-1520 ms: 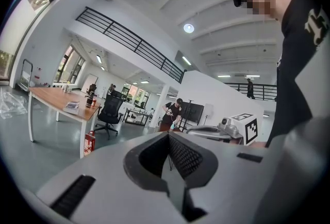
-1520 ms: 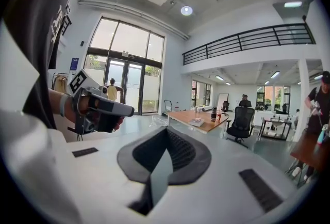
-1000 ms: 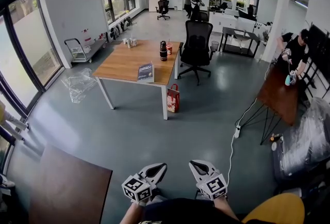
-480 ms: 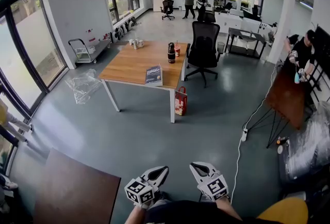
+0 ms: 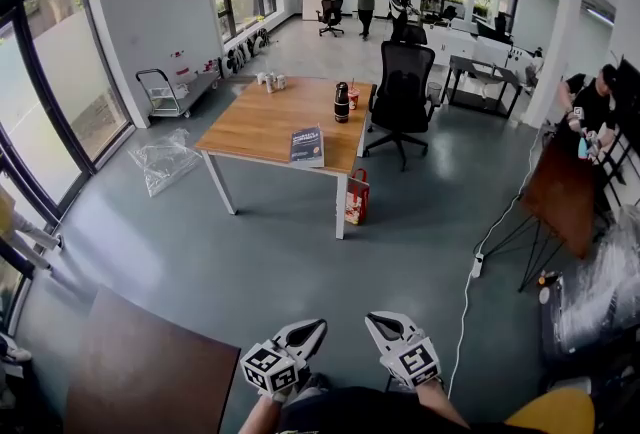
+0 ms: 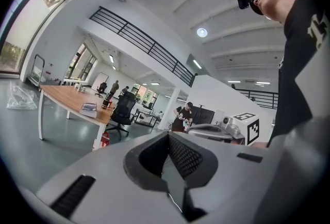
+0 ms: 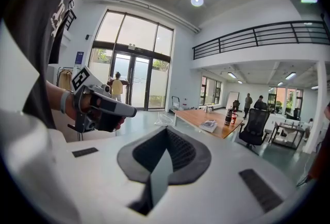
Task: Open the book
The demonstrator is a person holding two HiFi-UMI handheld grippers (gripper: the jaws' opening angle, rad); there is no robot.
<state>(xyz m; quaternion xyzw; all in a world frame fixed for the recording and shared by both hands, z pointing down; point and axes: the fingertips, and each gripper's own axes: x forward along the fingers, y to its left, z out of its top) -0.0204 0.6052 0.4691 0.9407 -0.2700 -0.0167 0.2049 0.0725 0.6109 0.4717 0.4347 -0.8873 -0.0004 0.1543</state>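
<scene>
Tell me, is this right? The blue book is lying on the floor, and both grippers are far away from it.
The book's place is wrong. The blue book lies up on the wooden table, near its front edge; the head view shows it. The rest holds: the left gripper and the right gripper are both far away from it.

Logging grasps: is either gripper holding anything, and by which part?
Nothing held: left gripper and right gripper are shut, empty; the blue book lies on the wooden table.
</scene>
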